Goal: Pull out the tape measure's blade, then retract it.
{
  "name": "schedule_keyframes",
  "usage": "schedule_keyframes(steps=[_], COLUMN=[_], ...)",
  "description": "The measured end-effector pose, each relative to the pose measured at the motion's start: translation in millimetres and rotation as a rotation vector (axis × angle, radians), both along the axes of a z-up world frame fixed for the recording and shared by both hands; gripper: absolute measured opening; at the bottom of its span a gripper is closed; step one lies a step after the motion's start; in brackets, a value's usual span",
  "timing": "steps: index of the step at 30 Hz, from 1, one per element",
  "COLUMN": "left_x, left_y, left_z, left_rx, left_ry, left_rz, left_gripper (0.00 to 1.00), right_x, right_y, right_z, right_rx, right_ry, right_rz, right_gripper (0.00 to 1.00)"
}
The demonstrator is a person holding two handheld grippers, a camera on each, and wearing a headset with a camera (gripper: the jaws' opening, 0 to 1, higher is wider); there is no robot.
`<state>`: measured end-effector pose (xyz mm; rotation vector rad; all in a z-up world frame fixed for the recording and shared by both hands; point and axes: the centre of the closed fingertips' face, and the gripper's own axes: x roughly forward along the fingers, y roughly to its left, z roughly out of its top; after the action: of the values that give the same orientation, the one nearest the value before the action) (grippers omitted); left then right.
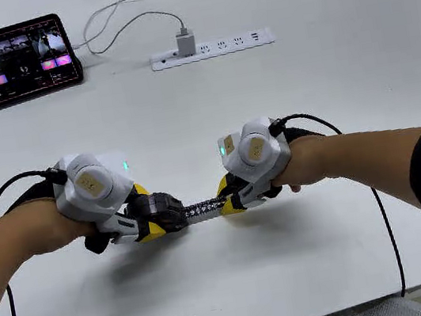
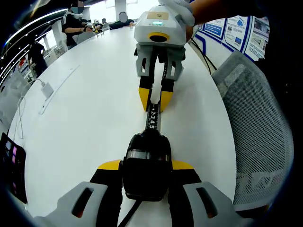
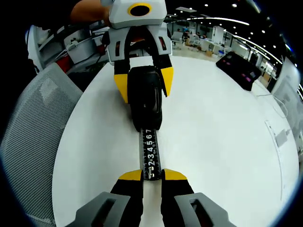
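The left gripper (image 1: 148,211), white-bodied with yellow-tipped jaws, is clamped around the black plastic tape measure case (image 1: 167,211) over the plain white workbench top (image 1: 281,99). A short length of dark blade with white numerals (image 1: 202,208) runs from the case to the right gripper (image 1: 225,196), whose jaws are pinched almost together on the blade end. At the far side of the bench lie a black tablet with a lit screen (image 1: 17,60) and a white power strip (image 1: 213,47) with a charger plugged in. A grey mesh chair (image 2: 255,123) stands at the bench edge.
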<state>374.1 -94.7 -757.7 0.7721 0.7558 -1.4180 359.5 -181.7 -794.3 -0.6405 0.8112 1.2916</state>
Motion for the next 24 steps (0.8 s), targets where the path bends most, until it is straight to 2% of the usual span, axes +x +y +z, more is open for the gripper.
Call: schedule_keyframes(steps=[24], left_x=[-0.3], left_y=[-0.1], left_z=[0.5], left_rx=[0.001], left_ry=[-0.002], left_rz=[0.002], left_gripper=[0.32], right_x=[-0.9], right_y=[-9.9], right_z=[0.1], right_rx=[-0.003], right_ry=[0.005], right_rz=[-0.009], right_gripper=[0.09])
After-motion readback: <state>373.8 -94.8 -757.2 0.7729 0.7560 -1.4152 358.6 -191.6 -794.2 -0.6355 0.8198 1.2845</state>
